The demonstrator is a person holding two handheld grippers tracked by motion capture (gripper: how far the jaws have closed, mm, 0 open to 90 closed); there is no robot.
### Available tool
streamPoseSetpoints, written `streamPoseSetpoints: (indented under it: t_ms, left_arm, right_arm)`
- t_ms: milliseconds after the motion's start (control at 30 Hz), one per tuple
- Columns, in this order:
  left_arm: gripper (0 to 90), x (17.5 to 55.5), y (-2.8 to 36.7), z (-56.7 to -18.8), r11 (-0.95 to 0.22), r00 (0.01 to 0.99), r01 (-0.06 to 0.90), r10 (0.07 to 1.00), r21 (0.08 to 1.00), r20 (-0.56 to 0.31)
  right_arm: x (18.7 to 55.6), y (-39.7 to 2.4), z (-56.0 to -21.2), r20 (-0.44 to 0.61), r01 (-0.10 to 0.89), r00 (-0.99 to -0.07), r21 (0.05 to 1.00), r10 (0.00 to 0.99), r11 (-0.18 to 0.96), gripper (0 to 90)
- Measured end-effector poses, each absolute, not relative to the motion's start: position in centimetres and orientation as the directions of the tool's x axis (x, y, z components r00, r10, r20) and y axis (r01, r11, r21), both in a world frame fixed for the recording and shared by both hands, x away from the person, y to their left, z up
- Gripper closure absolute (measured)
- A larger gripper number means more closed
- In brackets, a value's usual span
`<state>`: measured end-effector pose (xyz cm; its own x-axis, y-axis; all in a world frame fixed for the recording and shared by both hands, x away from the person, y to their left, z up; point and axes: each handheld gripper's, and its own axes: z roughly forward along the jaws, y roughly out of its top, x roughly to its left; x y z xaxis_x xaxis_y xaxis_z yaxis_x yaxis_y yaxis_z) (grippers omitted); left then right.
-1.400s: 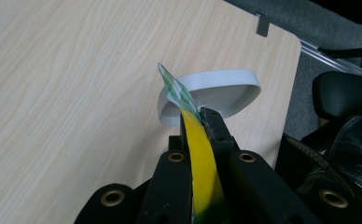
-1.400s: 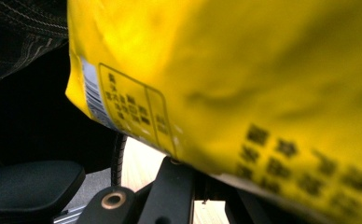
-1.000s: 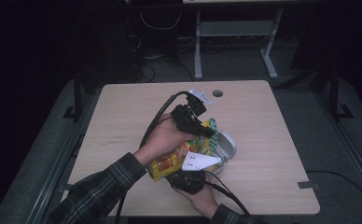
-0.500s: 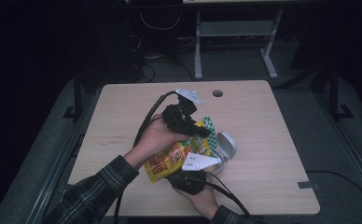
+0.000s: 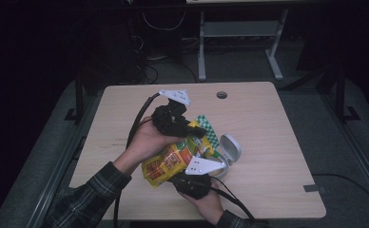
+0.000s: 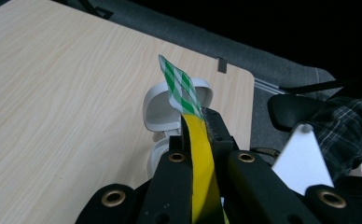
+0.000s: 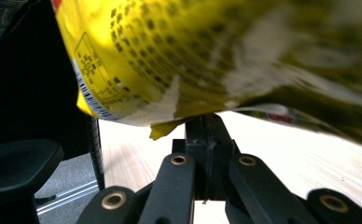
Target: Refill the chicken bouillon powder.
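Note:
A yellow snack bag (image 5: 170, 160) with a green-and-white checked top (image 5: 207, 133) hangs just above the table, held between both grippers. My left gripper (image 5: 194, 131) is shut on the bag's upper edge. In the left gripper view the yellow film (image 6: 200, 158) runs between the closed jaws of my left gripper (image 6: 202, 123), and the checked end (image 6: 179, 88) sticks out past them. My right gripper (image 5: 199, 172) grips the bag's lower edge from the near side. In the right gripper view the bag (image 7: 216, 56) hangs over my right gripper (image 7: 206, 122), whose jaws are pressed together.
A white hinged case (image 5: 230, 149) lies open on the wooden table (image 5: 277, 123) just right of the bag, also visible as the case (image 6: 158, 109) beyond the left jaws. A cable hole (image 5: 221, 95) sits near the far edge. A black chair part (image 7: 16, 163) is off the table's side.
My left gripper has shifted left along the table with the bag's top edge in it, stretching the bag out. The right gripper has held its place.

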<state>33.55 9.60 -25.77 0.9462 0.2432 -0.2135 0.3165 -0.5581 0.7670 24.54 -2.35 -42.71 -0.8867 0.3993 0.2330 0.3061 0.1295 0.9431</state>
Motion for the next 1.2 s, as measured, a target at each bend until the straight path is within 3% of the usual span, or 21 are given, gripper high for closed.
streamPoseSetpoints:
  t_ms: [600,1200]
  left_arm:
    - [90.0,33.3,13.1,-25.3,-0.489,0.944,0.305,0.268,0.817,-0.192]
    - [90.0,35.1,15.3,-27.6,-0.421,0.925,0.308,0.342,0.853,-0.165]
  right_arm:
    - [24.1,-3.3,-42.8,0.234,0.317,-0.880,0.937,0.413,0.145,90.0]
    - [23.9,-4.6,-42.3,0.237,0.331,-0.882,0.927,0.407,0.177,90.0]
